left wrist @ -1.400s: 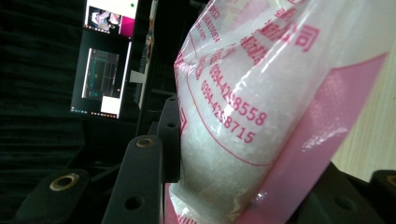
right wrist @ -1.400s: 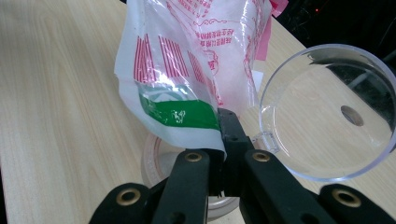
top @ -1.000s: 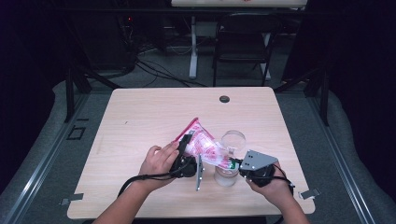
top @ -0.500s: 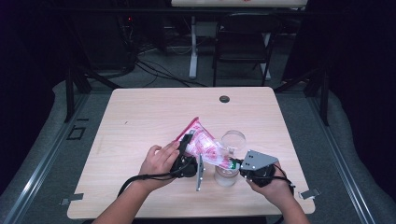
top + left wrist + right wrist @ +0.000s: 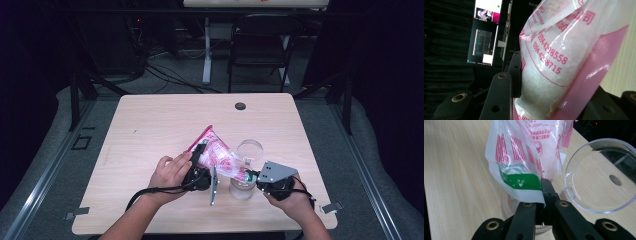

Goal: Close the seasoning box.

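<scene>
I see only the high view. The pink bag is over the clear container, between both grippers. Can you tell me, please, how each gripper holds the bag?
Observer: In the right gripper view, the right gripper is shut on the thin edge of the bag, beside its green patch.
Operator: And the left one?
Observer: In the left gripper view, the left gripper has its jaws around the full, bulging part of the bag, pressing on both sides.
Operator: What is inside the bag?
Observer: White grains show through the clear film.
Operator: Is the container's lid open?
Observer: Yes, the clear round lid stands open, hinged beside the right gripper's jaws.
</scene>
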`<state>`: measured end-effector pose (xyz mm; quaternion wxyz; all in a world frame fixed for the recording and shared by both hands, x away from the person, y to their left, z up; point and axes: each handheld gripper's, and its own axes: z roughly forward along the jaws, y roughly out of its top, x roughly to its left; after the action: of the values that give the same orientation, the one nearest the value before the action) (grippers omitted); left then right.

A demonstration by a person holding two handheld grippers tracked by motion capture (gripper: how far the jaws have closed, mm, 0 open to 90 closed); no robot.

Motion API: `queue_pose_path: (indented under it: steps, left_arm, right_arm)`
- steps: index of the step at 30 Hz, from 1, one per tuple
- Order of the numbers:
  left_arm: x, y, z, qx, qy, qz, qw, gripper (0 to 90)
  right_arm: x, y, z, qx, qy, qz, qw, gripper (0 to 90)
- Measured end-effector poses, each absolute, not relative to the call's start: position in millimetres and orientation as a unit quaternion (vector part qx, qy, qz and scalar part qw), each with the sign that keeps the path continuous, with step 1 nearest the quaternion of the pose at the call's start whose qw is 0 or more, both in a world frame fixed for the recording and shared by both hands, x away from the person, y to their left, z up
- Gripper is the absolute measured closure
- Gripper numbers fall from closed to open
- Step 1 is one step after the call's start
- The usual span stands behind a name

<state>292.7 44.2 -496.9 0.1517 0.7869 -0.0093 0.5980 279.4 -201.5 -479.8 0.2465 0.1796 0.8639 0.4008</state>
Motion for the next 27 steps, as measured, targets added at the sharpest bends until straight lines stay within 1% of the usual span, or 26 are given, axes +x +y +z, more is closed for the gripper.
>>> queue_pose_path:
  steps: [27]
  left_arm:
    - [289.3, 43.6, -493.8, 0.780, -0.015, 0.608, 0.150, 64.9]
  right_arm:
    - [277.0, -202.4, -477.5, 0.179, 0.863, 0.403, 0.247, 90.0]
